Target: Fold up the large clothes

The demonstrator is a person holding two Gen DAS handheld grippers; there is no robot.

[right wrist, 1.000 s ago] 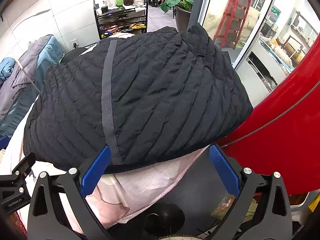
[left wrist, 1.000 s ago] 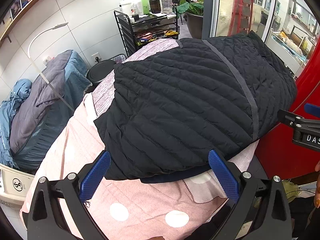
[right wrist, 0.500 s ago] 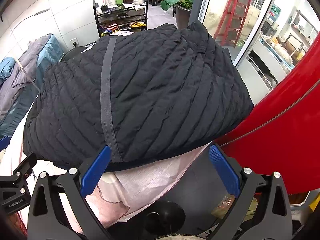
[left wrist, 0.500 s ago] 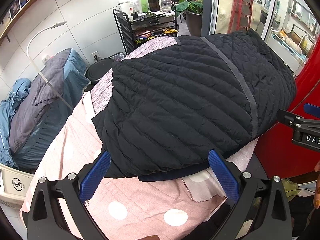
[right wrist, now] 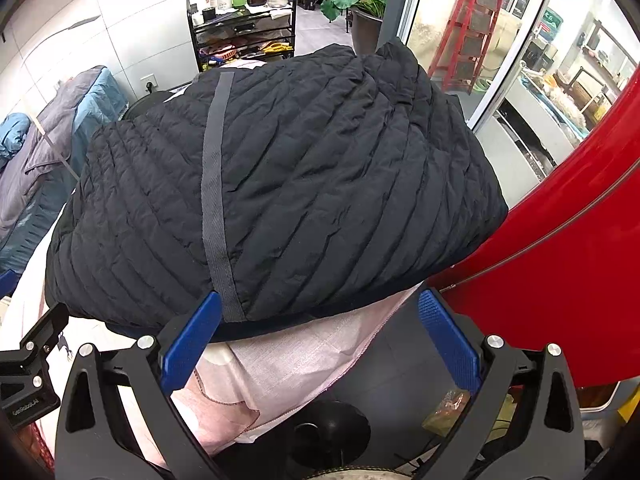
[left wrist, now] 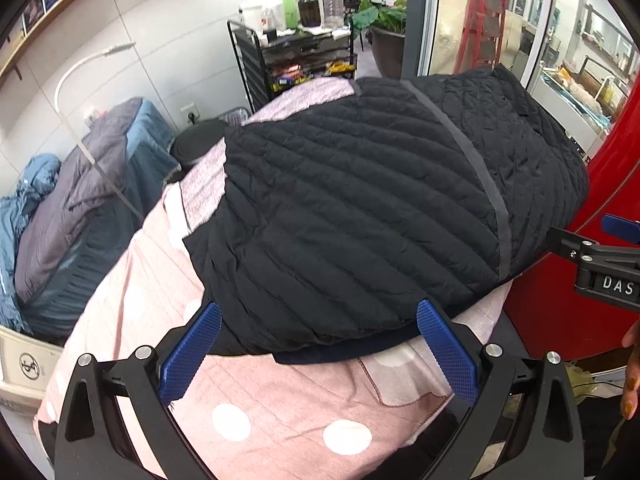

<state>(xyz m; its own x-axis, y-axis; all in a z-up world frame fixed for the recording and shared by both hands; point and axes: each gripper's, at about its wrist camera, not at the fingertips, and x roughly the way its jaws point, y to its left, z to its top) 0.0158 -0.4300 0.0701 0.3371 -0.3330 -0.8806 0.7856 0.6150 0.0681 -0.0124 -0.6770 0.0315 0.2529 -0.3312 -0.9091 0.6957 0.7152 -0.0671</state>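
Observation:
A black quilted jacket (left wrist: 372,216) (right wrist: 288,184) lies folded in a thick bundle on a table under a pink polka-dot cloth (left wrist: 256,408). A grey tape strip (right wrist: 214,200) runs across it. My left gripper (left wrist: 318,316) is open at the jacket's near edge, its blue fingers (left wrist: 188,354) spread to either side with nothing between them. My right gripper (right wrist: 320,306) is open too, at the jacket's near right corner over the hanging cloth (right wrist: 296,352). The right gripper's body (left wrist: 600,264) shows at the right edge of the left wrist view.
A red curved panel (right wrist: 560,272) stands close on the right. A black wire cart with bottles (left wrist: 296,52) is behind the table. Blue and grey bedding (left wrist: 80,184) is piled at left, by a white lamp arm (left wrist: 84,68). A person's fingers (left wrist: 630,376) show at right.
Both grippers have edged slightly closer to the jacket's near edge. The jacket has not moved, and both grippers stay open.

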